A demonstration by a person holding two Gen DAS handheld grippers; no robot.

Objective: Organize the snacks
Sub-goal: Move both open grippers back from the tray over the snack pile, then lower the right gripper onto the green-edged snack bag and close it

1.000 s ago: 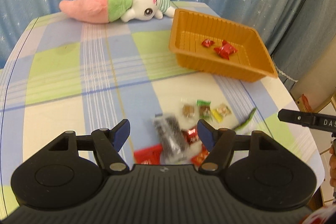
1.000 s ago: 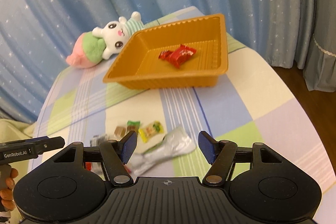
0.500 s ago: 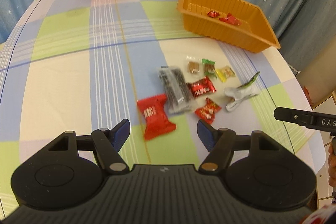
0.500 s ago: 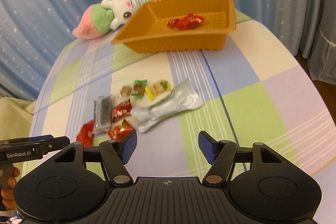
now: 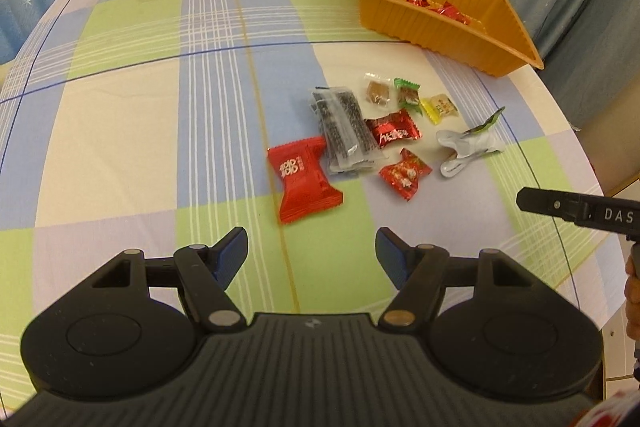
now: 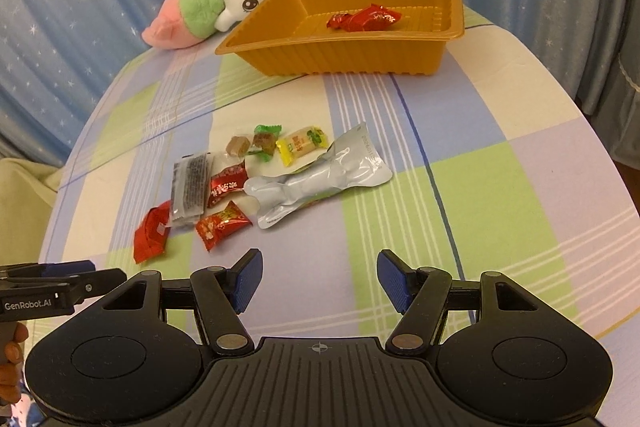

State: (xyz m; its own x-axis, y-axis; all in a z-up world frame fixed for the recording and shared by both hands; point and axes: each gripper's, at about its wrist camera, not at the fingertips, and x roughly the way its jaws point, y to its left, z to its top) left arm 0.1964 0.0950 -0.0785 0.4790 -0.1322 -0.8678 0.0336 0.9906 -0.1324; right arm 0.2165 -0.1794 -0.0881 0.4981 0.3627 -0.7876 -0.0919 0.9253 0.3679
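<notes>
Left wrist, tray point(image 5: 436, 23) hiding red candies point(image 5: 438, 9)

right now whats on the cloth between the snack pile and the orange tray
Nothing: in the right wrist view, bare checked tablecloth separates the snack pile from the orange tray. The left wrist view shows the same.

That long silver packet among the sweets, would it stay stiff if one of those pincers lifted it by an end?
Probably not. The silver packet looks like thin crinkled foil, flat at its ends and bulging mid-length, so it would likely droop. Its glossy skin may slip between the pads. It seems light, and being flattish, unlikely to roll.
</notes>
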